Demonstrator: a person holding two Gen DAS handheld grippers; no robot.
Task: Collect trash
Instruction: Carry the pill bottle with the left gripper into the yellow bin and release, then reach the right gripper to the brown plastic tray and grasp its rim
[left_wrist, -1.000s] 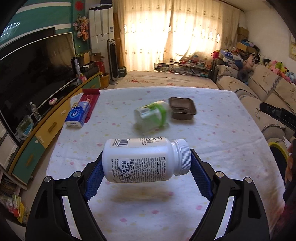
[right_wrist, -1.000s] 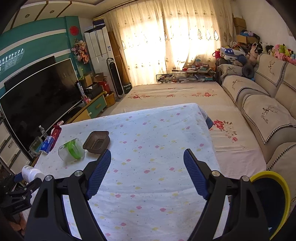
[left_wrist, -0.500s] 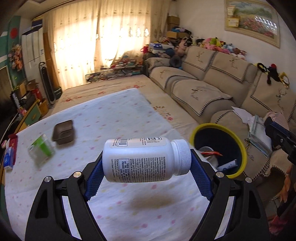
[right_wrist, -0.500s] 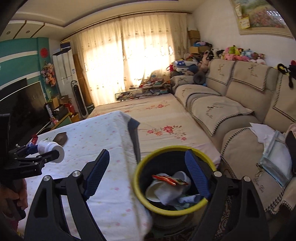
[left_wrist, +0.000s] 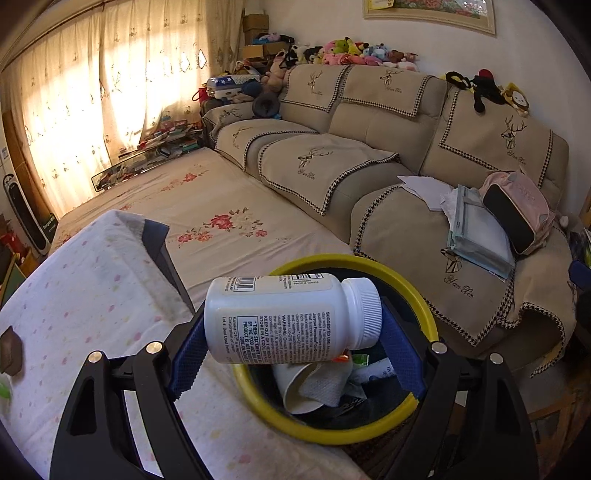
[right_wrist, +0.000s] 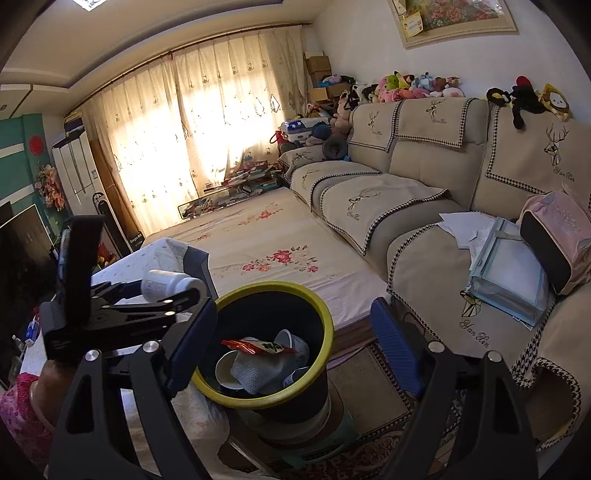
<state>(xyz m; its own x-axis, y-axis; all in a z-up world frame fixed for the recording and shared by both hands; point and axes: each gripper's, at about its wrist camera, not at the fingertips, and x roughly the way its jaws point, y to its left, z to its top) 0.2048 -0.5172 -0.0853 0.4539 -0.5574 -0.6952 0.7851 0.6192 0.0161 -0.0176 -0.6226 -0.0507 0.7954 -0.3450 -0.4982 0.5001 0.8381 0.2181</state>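
Your left gripper (left_wrist: 291, 347) sat low in the frame's centre, jaws clamped on a load; your right gripper (right_wrist: 293, 347) gaped wide, holding nothing.

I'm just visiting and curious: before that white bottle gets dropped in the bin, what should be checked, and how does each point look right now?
1. Left gripper grips the white bottle at both ends: ok.
2. Bottle is over the opening of the yellow-rimmed bin: in the left wrist view ok, in the right wrist view it looks short of the rim, so cannot tell.
3. Bin has room above the trash inside: ok.
4. Right gripper is open, empty, clear of the drop path: ok.
5. Bottle cap is on: ok.
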